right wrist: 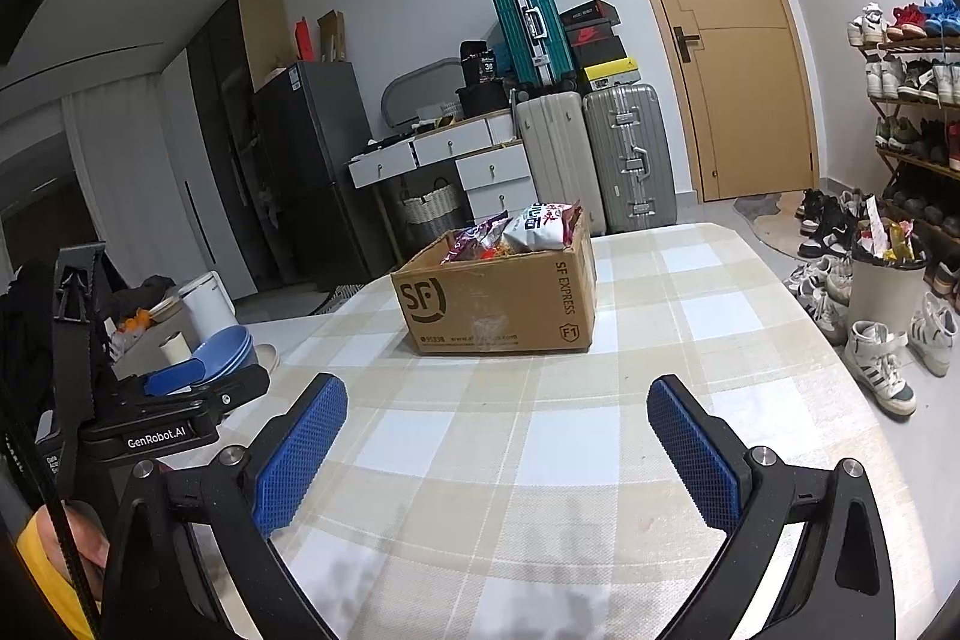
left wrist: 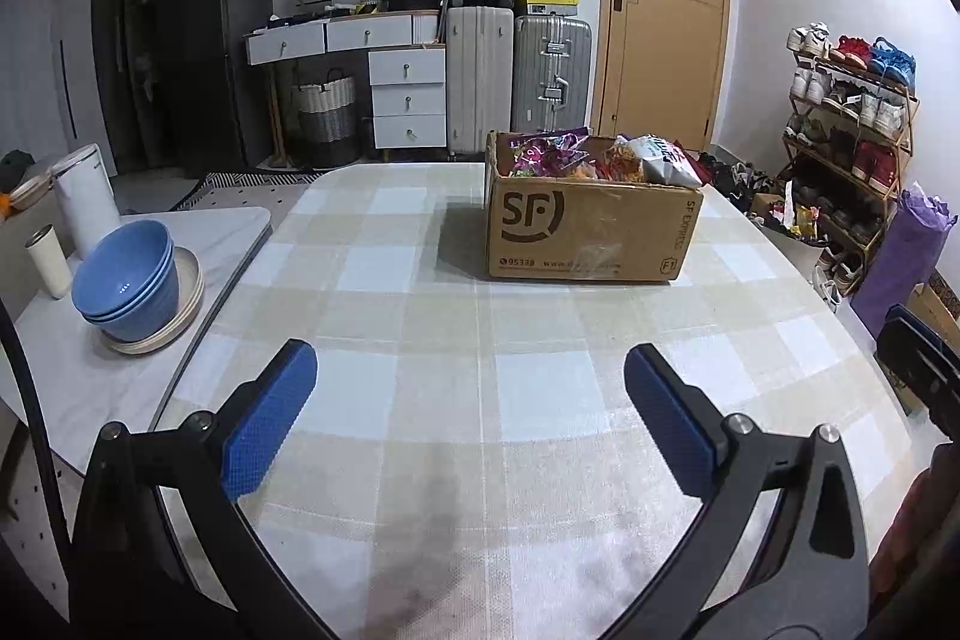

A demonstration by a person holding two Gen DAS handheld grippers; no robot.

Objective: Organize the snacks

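A brown cardboard SF box (left wrist: 591, 232) (right wrist: 501, 301) stands on the checked tablecloth (left wrist: 420, 340) (right wrist: 540, 430), toward the far side. Several snack bags (left wrist: 600, 157) (right wrist: 528, 232) fill it and stick up above its rim. My left gripper (left wrist: 471, 370) hovers over the near part of the table, open, blue pads wide apart and nothing between them. My right gripper (right wrist: 498, 400) is likewise open and empty, well short of the box. The left gripper's body (right wrist: 156, 418) shows at the left edge of the right wrist view.
Stacked blue bowls (left wrist: 129, 280) (right wrist: 222, 349) on a plate, a white cup (left wrist: 48, 259) and a white kettle (left wrist: 84, 199) stand on a side table at left. Suitcases (left wrist: 516, 82), drawers and a door stand behind. A shoe rack (left wrist: 852, 148), a bin (right wrist: 888, 292) and loose shoes lie right.
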